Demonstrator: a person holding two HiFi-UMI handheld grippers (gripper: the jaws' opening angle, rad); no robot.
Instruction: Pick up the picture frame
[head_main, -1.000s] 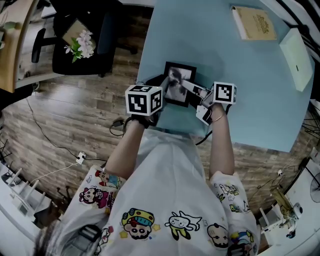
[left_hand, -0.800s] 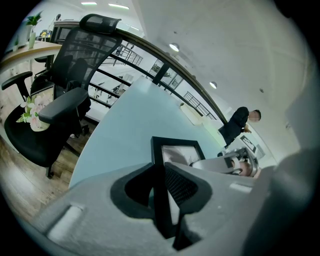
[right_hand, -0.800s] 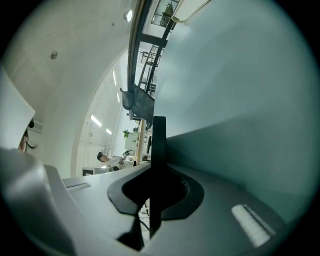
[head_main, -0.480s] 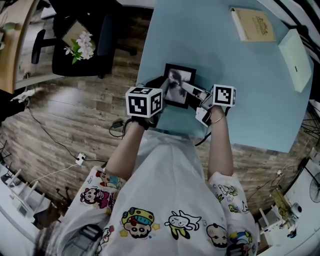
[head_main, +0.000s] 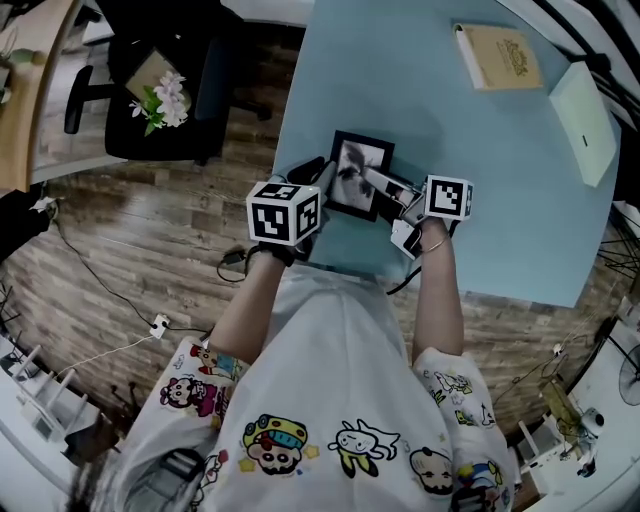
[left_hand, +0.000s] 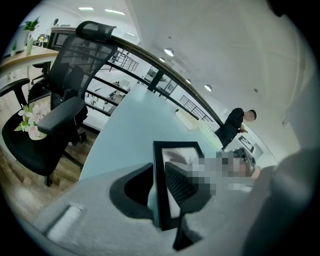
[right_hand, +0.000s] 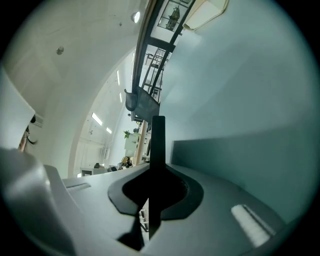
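The black picture frame (head_main: 362, 172) with a greyish photo is over the near left part of the light blue table (head_main: 480, 160). My left gripper (head_main: 327, 181) is shut on its left edge. In the left gripper view the frame's border (left_hand: 158, 190) stands between the jaws, and the ribbed pad (left_hand: 181, 186) lies on the glass. My right gripper (head_main: 386, 186) is shut on the right edge. In the right gripper view the frame (right_hand: 158, 140) shows edge-on as a thin black bar between that gripper's (right_hand: 156, 172) jaws.
A tan book (head_main: 498, 55) and a white box (head_main: 582, 108) lie at the table's far right. A black office chair (head_main: 150, 70) with flowers (head_main: 160, 95) on its seat stands on the wood floor to the left. Cables trail on the floor. A person (left_hand: 235, 125) stands far off.
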